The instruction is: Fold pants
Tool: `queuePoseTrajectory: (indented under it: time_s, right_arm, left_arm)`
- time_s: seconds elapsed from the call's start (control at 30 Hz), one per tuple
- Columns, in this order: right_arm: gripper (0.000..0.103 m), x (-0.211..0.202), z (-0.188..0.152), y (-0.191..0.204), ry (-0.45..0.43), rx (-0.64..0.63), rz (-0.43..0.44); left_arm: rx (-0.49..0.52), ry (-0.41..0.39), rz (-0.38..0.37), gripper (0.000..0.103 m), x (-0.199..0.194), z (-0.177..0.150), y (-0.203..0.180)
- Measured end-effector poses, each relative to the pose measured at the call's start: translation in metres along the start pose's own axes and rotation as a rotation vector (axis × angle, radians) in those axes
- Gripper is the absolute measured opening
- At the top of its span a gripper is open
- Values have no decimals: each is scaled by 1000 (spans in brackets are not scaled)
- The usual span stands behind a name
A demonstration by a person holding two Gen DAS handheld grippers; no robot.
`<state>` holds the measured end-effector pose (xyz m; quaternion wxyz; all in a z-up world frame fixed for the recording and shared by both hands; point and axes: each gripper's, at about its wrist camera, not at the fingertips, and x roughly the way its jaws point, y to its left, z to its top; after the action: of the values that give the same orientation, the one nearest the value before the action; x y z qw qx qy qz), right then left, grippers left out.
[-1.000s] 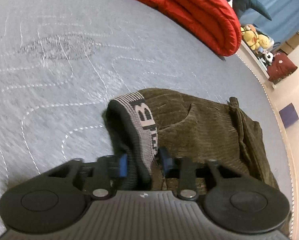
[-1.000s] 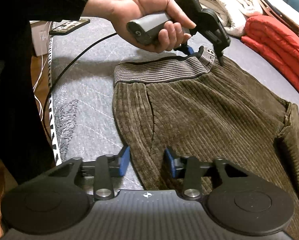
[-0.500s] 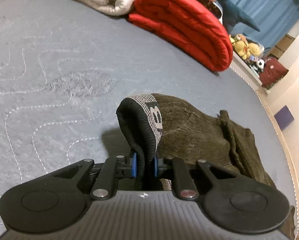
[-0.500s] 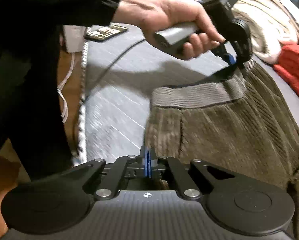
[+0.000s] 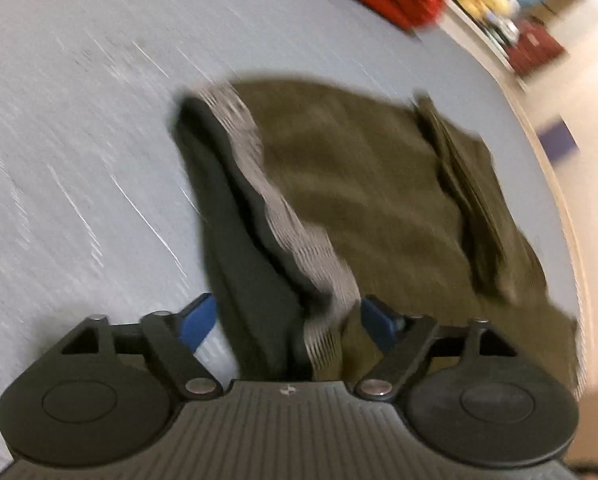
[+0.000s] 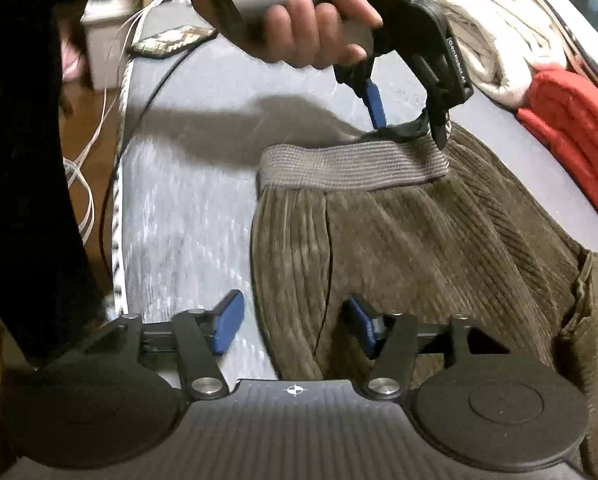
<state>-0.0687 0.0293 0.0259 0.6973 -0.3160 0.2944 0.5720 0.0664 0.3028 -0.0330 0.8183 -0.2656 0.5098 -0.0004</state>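
Olive corduroy pants [image 6: 439, 240] lie on the grey mattress [image 6: 187, 216], their ribbed waistband [image 6: 351, 164] nearest its edge. Left tongs [image 5: 287, 322] are spreading, waistband between them unpinched. Right tongs [image 6: 295, 320] are spreading over the pants' side edge. Bare mattress lies leftward.
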Motion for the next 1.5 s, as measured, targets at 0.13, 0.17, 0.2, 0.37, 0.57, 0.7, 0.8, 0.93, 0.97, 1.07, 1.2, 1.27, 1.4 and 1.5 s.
queuePoseTrajectory:
  time_s: [0.13,0.17,0.2,0.37,0.57,0.7,0.8,0.93,0.97,1.07,1.2,1.27,1.4,1.5]
  right_arm:
    - [52,1,1,-5,3,4,20]
    - [41,2,2,-7,5,1,12]
    - [37,3,3,-9,8,-3,3]
    - [10,6,13,-16,-3,-13,33]
    - [9,4,30,11,-48,-128,100]
    - [9,-1,43,13,-97,-99,150]
    - [12,12,41,15,-18,-87,160]
    - [28,-9,41,8,-80,-56,144]
    - [41,-17,39,2,-105,-11,139]
    - [49,-31,27,-18,-121,114,108]
    - [49,-30,-4,-31,-15,203,46]
    - [51,-25,-23,-30,95,194,1]
    - [66,-46,-52,-36,147,230,-18]
    - [66,-61,-67,-35,160,240,-78]
  left_arm:
    - [167,-5,39,83,6,-21,-14]
    - [180,-12,60,71,5,-24,-16]
    - [184,-16,69,63,3,-26,-15]
    - [208,-61,51,19,-12,-34,-24]
    - [241,-107,94,18,-57,-40,-26]
    - [247,-9,147,26,-34,-50,-9]
    - [210,-4,214,50,-29,-50,-12]
    - [346,-176,399,61,-59,-49,-54]
    - [389,-236,440,61,-66,-50,-64]
    - [453,-342,406,50,-75,-49,-80]
    - [465,-217,350,14,-49,-49,-74]
    - [519,-88,453,17,-18,-52,-64]
    - [514,-76,548,18,-15,-48,-82]
    - [530,-143,497,25,-26,-48,-114]
